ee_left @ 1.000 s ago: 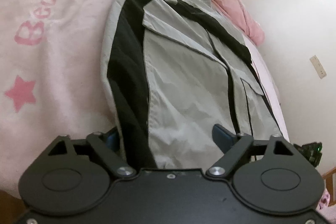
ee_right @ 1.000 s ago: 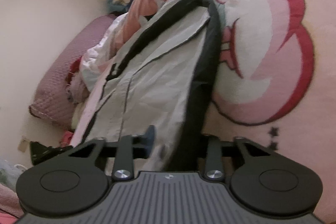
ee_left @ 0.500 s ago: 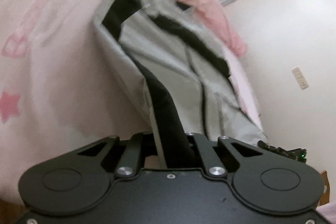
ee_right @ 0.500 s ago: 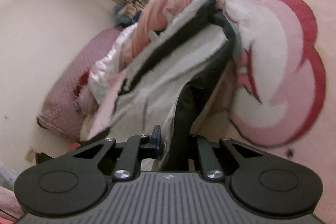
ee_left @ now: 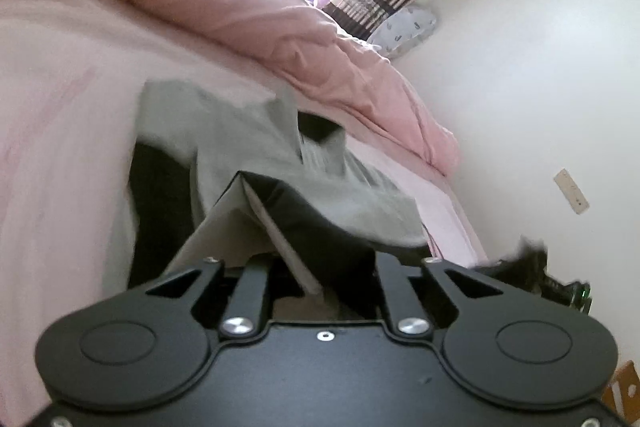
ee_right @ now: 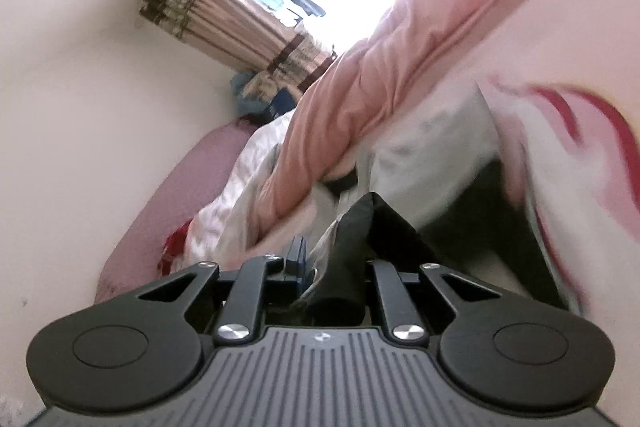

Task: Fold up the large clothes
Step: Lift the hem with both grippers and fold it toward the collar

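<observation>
A: Left wrist view status?
B: My left gripper [ee_left: 320,267] is clamped on a bunched black-and-grey edge of the jacket [ee_left: 248,131]. Jaws eased a touch wider just now, cloth between them. Jacket is lifted and doubled over the pink blanket [ee_left: 60,107].
A: Right side?
B: My right gripper [ee_right: 336,267] also pinches the jacket [ee_right: 436,131], jaws slightly eased, fabric in them. Quilt [ee_right: 400,67] just beyond.

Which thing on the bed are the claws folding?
Start at the bed with the pale pink blanket, below the rumpled salmon-pink duvet. On the blanket lies the grey-and-black garment, its near end raised. It is the only grey and black thing among all that pink.
</observation>
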Demonstrator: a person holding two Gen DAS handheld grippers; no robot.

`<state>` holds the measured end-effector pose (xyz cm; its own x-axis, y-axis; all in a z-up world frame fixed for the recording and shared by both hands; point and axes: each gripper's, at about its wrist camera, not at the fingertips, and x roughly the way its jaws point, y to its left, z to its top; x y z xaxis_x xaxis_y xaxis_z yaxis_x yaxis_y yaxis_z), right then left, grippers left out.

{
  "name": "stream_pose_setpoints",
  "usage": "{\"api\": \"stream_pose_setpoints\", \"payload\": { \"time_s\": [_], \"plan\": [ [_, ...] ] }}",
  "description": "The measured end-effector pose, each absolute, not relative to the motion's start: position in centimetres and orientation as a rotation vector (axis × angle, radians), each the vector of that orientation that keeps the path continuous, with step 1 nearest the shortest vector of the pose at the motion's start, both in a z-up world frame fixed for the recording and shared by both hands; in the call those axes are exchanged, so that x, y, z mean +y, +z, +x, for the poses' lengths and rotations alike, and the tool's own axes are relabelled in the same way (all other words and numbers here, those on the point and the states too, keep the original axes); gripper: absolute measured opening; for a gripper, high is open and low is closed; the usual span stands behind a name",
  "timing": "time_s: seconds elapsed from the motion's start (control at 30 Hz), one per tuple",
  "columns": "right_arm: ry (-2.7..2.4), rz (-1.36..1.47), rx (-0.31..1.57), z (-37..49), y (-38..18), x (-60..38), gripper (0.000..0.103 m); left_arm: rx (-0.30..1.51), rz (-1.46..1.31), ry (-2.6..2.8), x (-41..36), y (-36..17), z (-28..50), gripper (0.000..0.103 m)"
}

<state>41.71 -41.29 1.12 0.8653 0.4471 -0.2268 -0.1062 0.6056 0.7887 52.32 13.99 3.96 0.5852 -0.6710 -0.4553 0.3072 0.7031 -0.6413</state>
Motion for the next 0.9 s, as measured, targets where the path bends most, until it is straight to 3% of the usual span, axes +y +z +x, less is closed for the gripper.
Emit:
{"api": "stream_pose_setpoints", "payload": {
  "time_s": [0.03, 0.07, 0.1, 0.13, 0.2, 0.27, 0.33, 0.47, 0.77, 0.9],
  "plan": [
    [0.325, 0.906, 0.443, 44.8, 0.9, -41.9, 0.024, 0.749, -0.542, -0.591, 13.7, 3.8, 55.1, 0.019],
    [0.314, 0.943, 0.449, 47.0, 0.3, -42.3, 0.035, 0.767, -0.548, -0.568, 13.5, 3.4, 57.9, 0.032],
    [0.290, 0.967, 0.476, 49.3, -0.3, -42.7, 0.042, 0.798, -0.535, -0.539, 13.3, 2.9, 60.5, 0.039],
    [0.263, 0.987, 0.524, 51.4, -1.2, -43.1, 0.057, 0.829, -0.529, -0.502, 13.3, 2.4, 62.6, 0.049],
    [0.162, 1.012, 0.616, 54.1, -3.0, -43.6, 0.060, 0.889, -0.532, -0.437, 14.1, 1.3, 65.6, 0.055],
    [0.148, 0.992, 0.624, 54.2, -4.1, -43.6, 0.070, 0.884, -0.575, -0.431, 15.1, 0.2, 66.0, 0.077],
    [0.176, 0.996, 0.584, 53.1, -4.8, -44.1, 0.071, 0.815, -0.543, -0.433, 15.9, -0.1, 64.7, 0.086],
    [0.222, 0.990, 0.476, 50.7, -4.5, -45.4, 0.078, 0.787, -0.479, -0.399, 16.7, -1.7, 63.4, 0.087],
    [-0.032, 0.408, 0.514, 51.7, -3.4, -42.4, 0.081, 0.731, -0.103, -0.255, 11.1, -2.7, 66.7, 0.087],
    [0.012, 0.284, 0.468, 53.2, -3.2, -40.5, 0.081, 0.712, -0.036, -0.247, 9.5, -3.2, 67.7, 0.087]
  ]
}}
